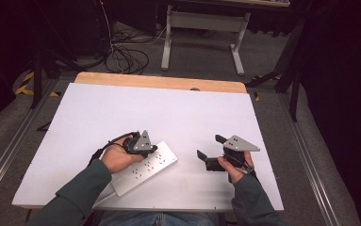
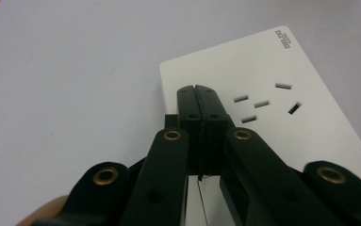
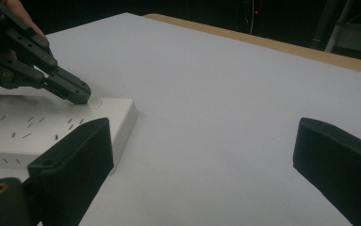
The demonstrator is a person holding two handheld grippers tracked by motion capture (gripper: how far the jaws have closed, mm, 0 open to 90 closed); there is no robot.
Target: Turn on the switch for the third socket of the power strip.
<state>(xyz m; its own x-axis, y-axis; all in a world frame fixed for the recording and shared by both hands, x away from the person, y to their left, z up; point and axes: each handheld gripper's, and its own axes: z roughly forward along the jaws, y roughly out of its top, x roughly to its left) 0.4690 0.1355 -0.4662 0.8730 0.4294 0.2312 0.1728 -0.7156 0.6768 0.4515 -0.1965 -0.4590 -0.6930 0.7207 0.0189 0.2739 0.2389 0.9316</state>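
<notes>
Pressing, seemingly, closed left tongs (image 2: 198, 92) near power strip (image 2: 263, 70) edge.

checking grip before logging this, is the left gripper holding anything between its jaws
No, the left gripper has its jaws shut flat against each other, tips over the white power strip.

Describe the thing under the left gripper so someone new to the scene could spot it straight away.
Start at the white table top and go to its near left corner. There a flat white power strip lies slantwise, with the shut left gripper poised over its far end. It is the one long slab with rows of small socket slots, unlike the bare sheet around it.
</notes>
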